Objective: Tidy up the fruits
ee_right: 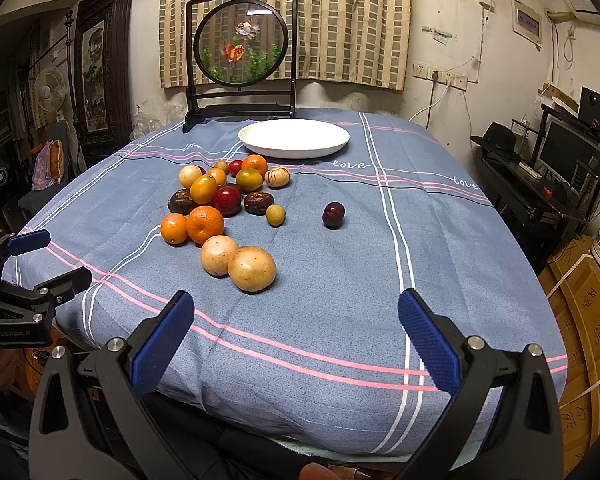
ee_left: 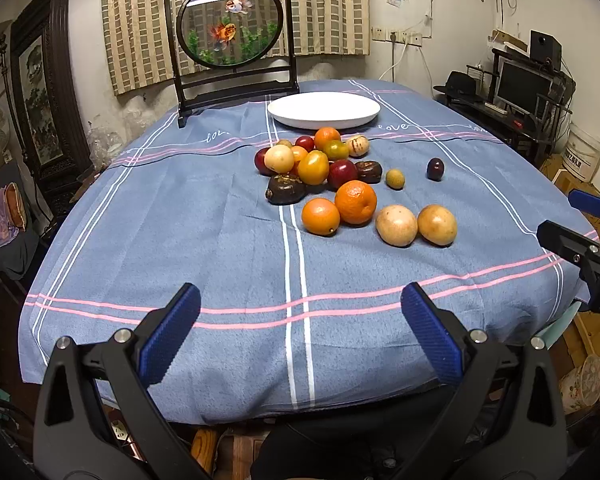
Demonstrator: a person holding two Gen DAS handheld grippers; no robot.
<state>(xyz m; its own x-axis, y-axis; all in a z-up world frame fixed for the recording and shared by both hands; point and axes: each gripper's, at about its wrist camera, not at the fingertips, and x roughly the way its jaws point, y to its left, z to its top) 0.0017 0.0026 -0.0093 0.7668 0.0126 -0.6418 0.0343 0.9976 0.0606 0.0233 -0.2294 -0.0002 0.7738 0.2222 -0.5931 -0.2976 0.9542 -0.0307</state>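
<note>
A pile of several fruits (ee_left: 320,164) lies mid-table: oranges (ee_left: 355,202), tan round fruits (ee_left: 437,225), dark and red ones. It also shows in the right wrist view (ee_right: 220,196). A dark red plum (ee_left: 435,169) (ee_right: 333,214) lies apart to the right. An empty white plate (ee_left: 323,109) (ee_right: 293,137) stands behind the pile. My left gripper (ee_left: 300,332) is open and empty over the table's near edge. My right gripper (ee_right: 296,336) is open and empty, also near the front edge, right of the left one.
The blue striped tablecloth (ee_left: 220,240) covers the table. A framed goldfish screen (ee_left: 231,32) (ee_right: 242,46) stands at the back behind the plate. A desk with a monitor (ee_right: 560,160) and boxes (ee_right: 580,320) stand to the right of the table.
</note>
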